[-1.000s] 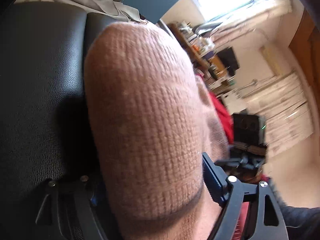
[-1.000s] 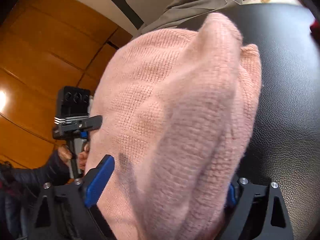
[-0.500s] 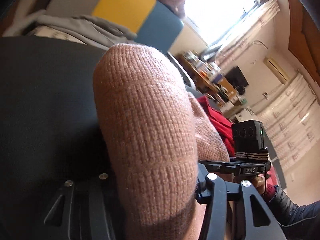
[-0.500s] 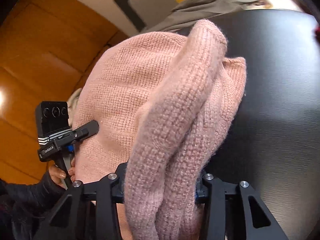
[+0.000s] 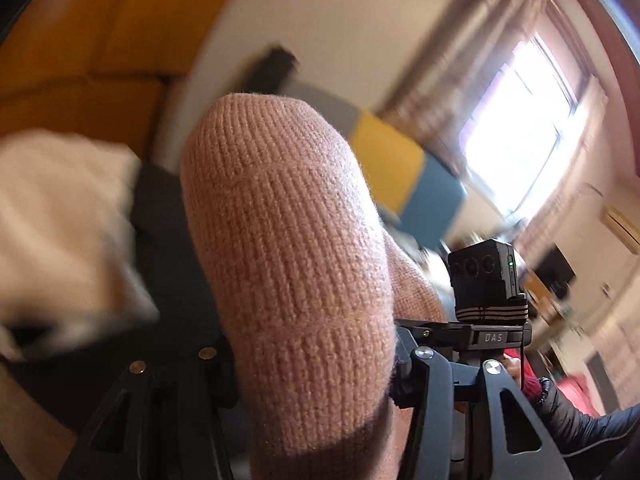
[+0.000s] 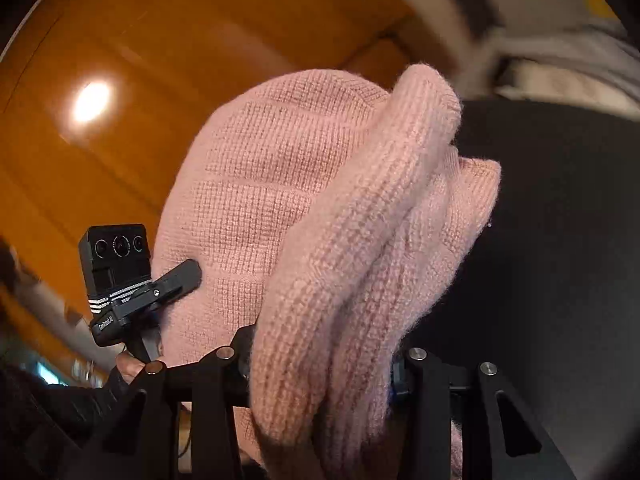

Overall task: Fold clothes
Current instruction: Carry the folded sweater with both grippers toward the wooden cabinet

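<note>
A pink knitted sweater (image 5: 288,264) fills the middle of both wrist views, lifted and bunched in thick folds. My left gripper (image 5: 312,364) is shut on one part of it. My right gripper (image 6: 324,364) is shut on another bunched part of the sweater (image 6: 320,220). The two grippers are close together: the right one shows in the left wrist view (image 5: 484,320), the left one in the right wrist view (image 6: 136,292). The fingertips are hidden by the knit.
A black leather surface (image 6: 560,260) lies below on the right. A white garment (image 5: 60,220) lies blurred at the left, grey clothes (image 6: 560,64) at the back. An orange wooden wall (image 6: 160,80), a window (image 5: 516,128) and yellow and blue panels (image 5: 400,172) stand behind.
Both grippers have tilted up and swung left with the sweater. The black surface has dropped out of the left view and the wooden wall now fills the background. Both jaws stay shut on the knit.
</note>
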`<control>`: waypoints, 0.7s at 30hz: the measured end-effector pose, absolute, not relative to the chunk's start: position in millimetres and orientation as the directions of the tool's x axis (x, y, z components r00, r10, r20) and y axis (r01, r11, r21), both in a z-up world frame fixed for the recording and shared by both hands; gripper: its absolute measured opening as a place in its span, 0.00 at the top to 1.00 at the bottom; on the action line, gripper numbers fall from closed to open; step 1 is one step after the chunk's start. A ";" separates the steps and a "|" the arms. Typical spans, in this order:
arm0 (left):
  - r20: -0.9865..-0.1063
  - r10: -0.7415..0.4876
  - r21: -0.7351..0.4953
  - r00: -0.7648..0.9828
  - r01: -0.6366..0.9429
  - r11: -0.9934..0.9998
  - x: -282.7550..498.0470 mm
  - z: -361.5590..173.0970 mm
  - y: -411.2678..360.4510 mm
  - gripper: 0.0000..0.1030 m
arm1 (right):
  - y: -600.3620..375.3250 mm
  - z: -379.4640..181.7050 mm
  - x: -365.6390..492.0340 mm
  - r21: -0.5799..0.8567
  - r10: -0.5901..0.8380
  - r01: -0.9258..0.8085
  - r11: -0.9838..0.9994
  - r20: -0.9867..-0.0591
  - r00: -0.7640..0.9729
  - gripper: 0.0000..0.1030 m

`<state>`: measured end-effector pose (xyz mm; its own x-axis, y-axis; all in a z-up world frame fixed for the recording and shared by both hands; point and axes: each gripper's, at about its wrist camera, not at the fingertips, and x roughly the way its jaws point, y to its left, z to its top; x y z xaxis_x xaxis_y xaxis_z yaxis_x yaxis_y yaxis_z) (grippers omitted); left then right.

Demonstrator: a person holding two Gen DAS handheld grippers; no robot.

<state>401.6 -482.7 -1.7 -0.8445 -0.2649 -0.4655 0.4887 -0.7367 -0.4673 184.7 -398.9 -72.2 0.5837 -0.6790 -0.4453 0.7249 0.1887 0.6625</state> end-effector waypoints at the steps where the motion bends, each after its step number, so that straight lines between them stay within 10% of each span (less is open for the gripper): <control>1: -0.454 -0.311 -0.448 -0.835 0.516 -0.730 416.5 11.5 -497.7 0.49 | -425.5 -58.1 198.3 0.651 -0.668 0.725 0.226 -0.438 0.601 0.58; 11: -0.468 -0.586 -0.433 -0.662 0.749 -0.501 548.2 71.8 -683.6 0.48 | -671.4 58.4 333.1 0.494 -0.574 0.751 0.438 -0.489 0.657 0.58; 18: -0.667 -0.533 -0.513 -0.521 0.840 -0.178 593.1 -54.0 -772.8 0.42 | -787.6 -41.5 389.1 0.380 -0.432 0.877 0.295 -0.765 0.477 0.56; 21: -0.620 -0.552 -0.541 -0.558 0.813 -0.214 605.8 -56.4 -766.0 0.42 | -792.5 -59.7 378.1 0.512 -0.473 0.816 0.269 -0.668 0.575 0.53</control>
